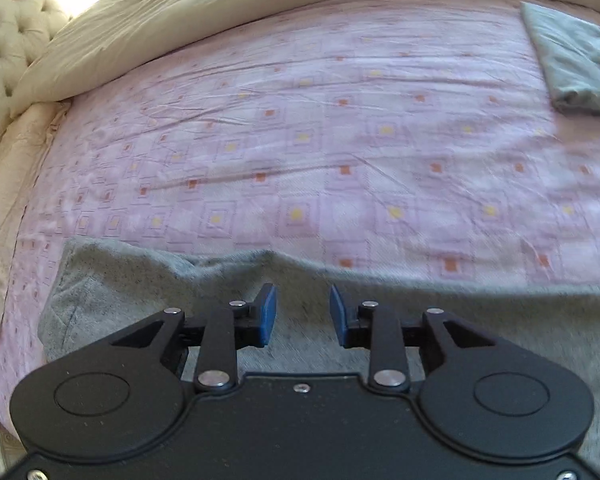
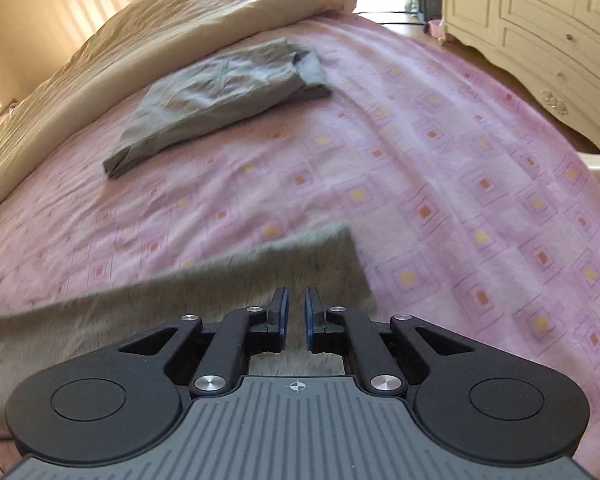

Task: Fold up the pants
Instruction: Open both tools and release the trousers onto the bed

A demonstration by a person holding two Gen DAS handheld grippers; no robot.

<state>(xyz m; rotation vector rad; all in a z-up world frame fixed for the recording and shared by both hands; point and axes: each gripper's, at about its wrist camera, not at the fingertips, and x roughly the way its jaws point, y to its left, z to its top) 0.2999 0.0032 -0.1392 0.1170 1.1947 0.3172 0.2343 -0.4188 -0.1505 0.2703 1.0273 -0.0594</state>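
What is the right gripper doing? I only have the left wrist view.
Observer: The right gripper hangs over the right end of the pants, fingers a narrow gap apart, nothing pinched.
Operator: That folded grey thing far right, I see only part of it. Is it tidy?
Observer: The folded garment lies whole on the sheet, with a loose flap at its far end.
Operator: Anything past it?
Observer: A cream wardrobe stands beyond the sheet's right edge.
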